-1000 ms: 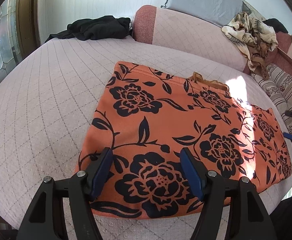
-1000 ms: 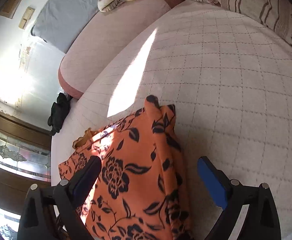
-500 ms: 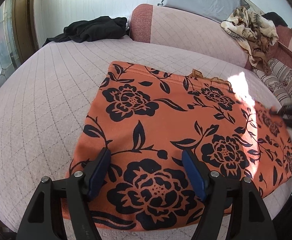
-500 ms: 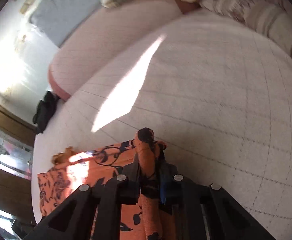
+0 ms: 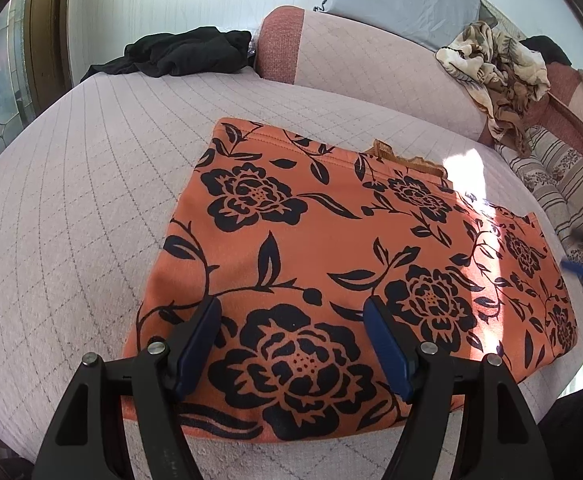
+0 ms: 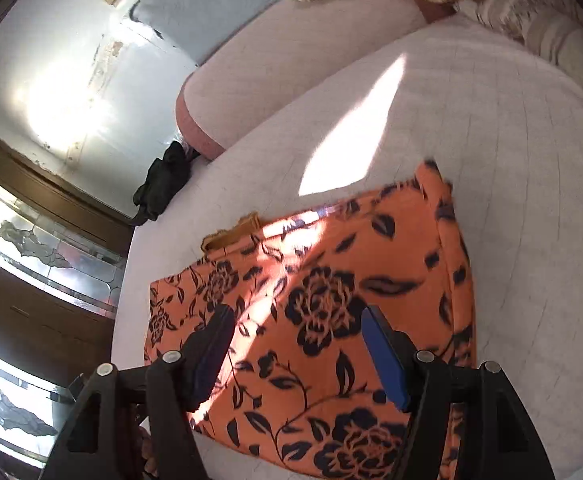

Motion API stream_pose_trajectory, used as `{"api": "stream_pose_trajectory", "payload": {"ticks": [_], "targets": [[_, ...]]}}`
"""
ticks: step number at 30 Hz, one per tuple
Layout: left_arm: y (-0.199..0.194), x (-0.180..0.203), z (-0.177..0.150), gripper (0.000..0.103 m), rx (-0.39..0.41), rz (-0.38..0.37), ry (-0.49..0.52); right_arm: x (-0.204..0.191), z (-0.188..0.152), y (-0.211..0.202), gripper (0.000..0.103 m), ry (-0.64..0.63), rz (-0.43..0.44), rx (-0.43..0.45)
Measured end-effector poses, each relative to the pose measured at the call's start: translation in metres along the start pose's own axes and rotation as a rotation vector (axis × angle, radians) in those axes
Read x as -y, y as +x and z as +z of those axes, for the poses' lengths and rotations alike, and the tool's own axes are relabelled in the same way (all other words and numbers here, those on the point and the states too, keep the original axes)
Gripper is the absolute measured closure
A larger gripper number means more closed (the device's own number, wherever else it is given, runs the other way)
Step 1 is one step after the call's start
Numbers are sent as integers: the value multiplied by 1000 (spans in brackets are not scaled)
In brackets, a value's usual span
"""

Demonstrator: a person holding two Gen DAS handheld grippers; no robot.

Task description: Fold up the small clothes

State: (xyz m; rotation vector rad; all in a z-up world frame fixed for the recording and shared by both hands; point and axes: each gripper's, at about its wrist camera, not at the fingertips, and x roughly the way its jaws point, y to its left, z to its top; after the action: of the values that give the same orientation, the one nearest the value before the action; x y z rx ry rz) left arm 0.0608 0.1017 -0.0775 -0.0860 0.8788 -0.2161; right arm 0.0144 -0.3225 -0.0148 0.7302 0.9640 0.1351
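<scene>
The orange floral garment [image 5: 331,248] lies flat on the bed [image 5: 71,200], long axis left to right. The left gripper [image 5: 291,344] hovers wide over its near-left hem; the right gripper [image 6: 295,352], jaws opening and empty, hangs above its right end.

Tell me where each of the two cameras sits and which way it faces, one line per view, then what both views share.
Left wrist: on the left gripper, angled down over the near edge of the orange floral garment, facing the bolster; its own open fingers show.
Right wrist: on the right gripper, angled down over the garment's other end; its jaws are opening, with nothing gripped.
Shared: the garment, the black clothes, the bed cover.
</scene>
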Motion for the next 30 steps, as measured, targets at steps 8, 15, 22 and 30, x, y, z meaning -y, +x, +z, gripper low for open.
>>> {"api": "stream_pose_trajectory", "payload": {"ticks": [8,15,22,30], "targets": [[-29,-15,-6,29,52,-29,-17,26,-37,-26,24,164,21,126],[-43,-67,-10,29,-10,-177,-271,17,-72,8,15,13,-95,56],[-11,-102,-35,85,-193,-185,-443,15,-74,14,5,-3,-73,72],[-20,-94,-34,82,-218,-131,-423,23,-76,0,4,-10,-23,98]]}}
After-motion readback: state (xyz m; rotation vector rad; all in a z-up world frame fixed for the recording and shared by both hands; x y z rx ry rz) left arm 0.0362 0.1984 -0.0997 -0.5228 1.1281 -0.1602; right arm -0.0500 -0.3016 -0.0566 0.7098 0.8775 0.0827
